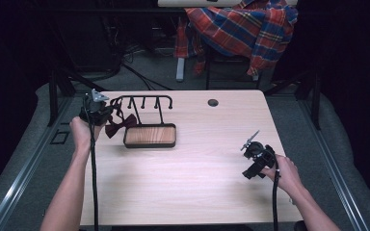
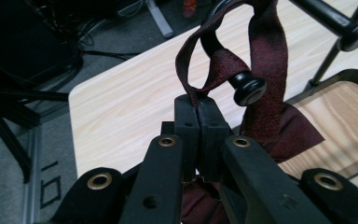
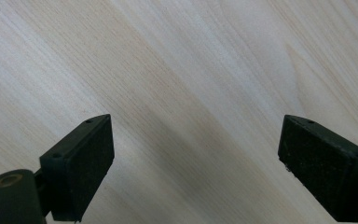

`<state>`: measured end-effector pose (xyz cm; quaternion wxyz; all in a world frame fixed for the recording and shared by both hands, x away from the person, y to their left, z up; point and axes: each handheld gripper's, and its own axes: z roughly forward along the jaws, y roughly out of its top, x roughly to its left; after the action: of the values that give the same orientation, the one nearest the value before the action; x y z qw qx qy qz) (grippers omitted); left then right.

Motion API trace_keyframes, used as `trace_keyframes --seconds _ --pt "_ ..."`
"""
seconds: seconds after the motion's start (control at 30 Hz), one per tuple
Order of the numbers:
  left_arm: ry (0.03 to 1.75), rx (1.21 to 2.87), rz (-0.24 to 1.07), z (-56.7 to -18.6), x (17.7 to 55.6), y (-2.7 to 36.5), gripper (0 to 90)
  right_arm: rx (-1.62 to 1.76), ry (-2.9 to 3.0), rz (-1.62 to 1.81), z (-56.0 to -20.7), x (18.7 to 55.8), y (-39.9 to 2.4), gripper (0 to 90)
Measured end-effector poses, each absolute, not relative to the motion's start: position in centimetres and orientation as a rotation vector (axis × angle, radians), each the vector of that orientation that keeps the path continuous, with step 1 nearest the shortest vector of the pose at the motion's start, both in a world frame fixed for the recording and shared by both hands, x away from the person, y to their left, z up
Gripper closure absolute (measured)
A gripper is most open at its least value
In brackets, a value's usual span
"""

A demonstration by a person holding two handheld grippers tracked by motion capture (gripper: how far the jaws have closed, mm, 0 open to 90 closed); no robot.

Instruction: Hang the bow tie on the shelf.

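1. Resting low over the near right of the wooden table [image 1: 197, 183], the right gripper [image 3: 196, 154] had its jaws spread wide with nothing but bare wood grain between them.
2. Farther off on the left, the left gripper [image 2: 197, 108] was clamped tight on the narrow strap [image 2: 186, 56] of a dark red bow tie [image 1: 120, 125], pinching it at the very tips.
3. That strap looped over a knobbed peg [image 2: 248, 88] of the black hook rack [image 1: 142, 100], while the bow itself hung down beside the rack's wooden tray [image 1: 150, 136] at the table's left rear.
4. It looked light, soft and limp, likely to sag and swing, so the thin strap seemed the sensible place to hold it, not the floppy bow.
5. Beyond the table, a plaid shirt [image 1: 243, 29] lay draped over a chair.
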<state>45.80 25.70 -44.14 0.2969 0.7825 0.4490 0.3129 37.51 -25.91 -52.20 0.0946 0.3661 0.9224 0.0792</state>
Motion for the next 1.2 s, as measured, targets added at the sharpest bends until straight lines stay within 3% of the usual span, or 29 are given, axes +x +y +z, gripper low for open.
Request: trace_keyframes --seconds 0.37,0.7,1.2 --pt "1.184 2.046 0.862 -44.8 46.9 25.4 88.8 1.108 2.72 0.234 -52.0 36.6 -26.8 10.1" --pt "1.19 2.048 0.802 -45.3 47.3 26.0 86.6 1.122 2.704 0.217 -51.9 35.7 -27.2 10.1" --pt "1.237 2.059 0.767 -45.6 46.7 26.9 60.2 1.121 2.7 0.239 -51.8 35.6 -27.0 10.1"
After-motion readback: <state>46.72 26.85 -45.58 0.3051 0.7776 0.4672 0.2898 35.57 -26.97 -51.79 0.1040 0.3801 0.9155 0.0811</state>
